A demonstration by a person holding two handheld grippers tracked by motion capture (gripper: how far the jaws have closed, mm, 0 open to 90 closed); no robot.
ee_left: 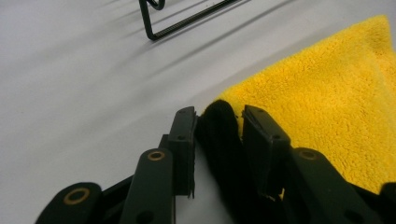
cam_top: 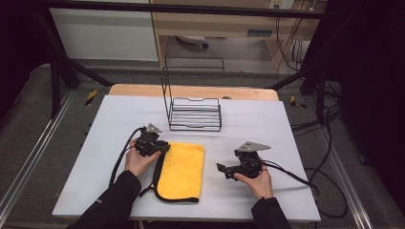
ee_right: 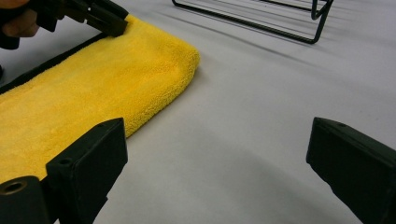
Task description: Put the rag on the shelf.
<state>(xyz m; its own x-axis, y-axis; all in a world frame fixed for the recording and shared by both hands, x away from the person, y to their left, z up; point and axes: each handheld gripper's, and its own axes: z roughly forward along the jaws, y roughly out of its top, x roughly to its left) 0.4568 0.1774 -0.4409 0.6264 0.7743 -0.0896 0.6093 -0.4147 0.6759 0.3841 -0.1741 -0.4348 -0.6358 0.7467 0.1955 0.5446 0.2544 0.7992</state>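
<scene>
Gripping the black-edged corner of the yellow microfibre cloth [cam_top: 181,171] lying flat on the worktop [cam_top: 267,129], left gripper [ee_left: 217,122] has its hold, right gripper [ee_right: 217,158] waits wide open beside it, so any folding looks barely started.

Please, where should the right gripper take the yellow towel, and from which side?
Probably the free far right corner of the yellow towel, approached from the right along the table. It lies flat; the left gripper is closed on the far left corner, and the right gripper is open.
</scene>
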